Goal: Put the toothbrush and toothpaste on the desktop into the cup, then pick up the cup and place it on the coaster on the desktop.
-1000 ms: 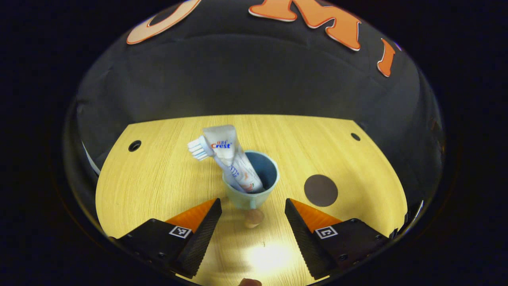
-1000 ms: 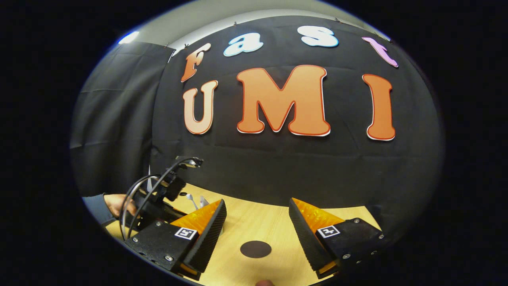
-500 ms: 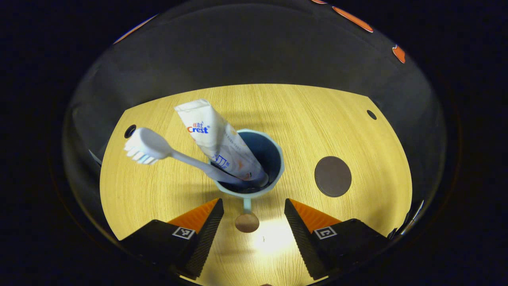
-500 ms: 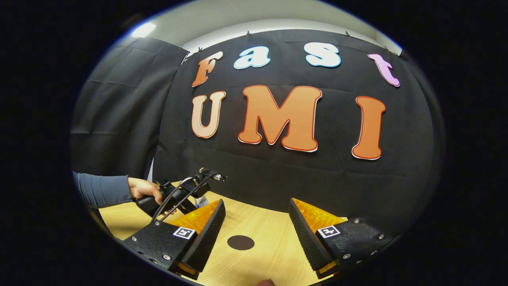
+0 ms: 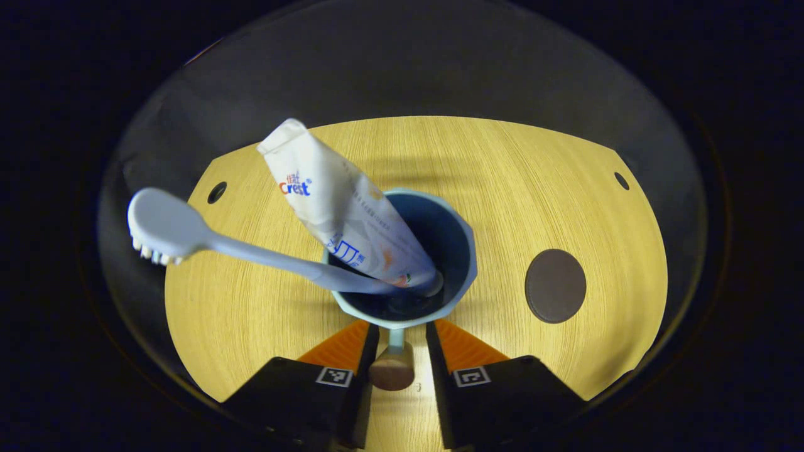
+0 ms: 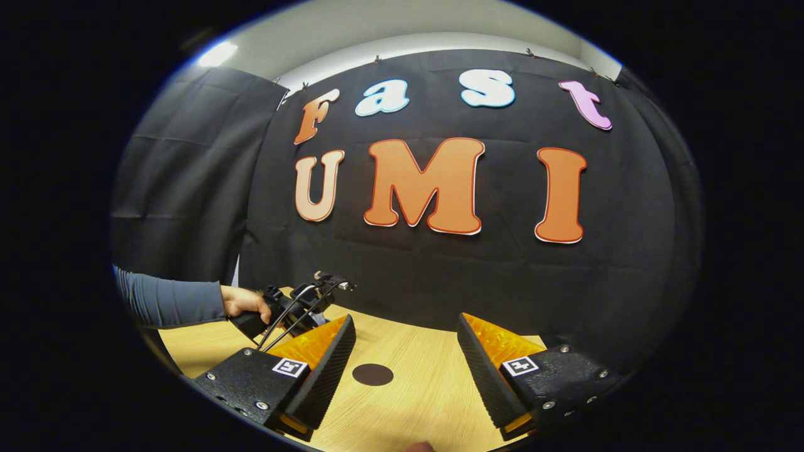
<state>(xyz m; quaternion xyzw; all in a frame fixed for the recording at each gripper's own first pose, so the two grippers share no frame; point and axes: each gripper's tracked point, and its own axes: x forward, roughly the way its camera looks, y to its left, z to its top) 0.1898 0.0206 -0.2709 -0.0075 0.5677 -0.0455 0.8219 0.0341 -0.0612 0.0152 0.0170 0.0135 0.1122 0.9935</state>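
Cup upright on the wooden desktop, toothpaste and toothbrush leaning out of it to the left. Handle pointing back toward the camera, clamped between both fingers of the left gripper. Coaster flat on the desktop, apart from the cup on its right. In the right gripper view: right gripper held wide open above the desktop with nothing between its fingers, coaster ahead, a hand with a grey sleeve at far left.
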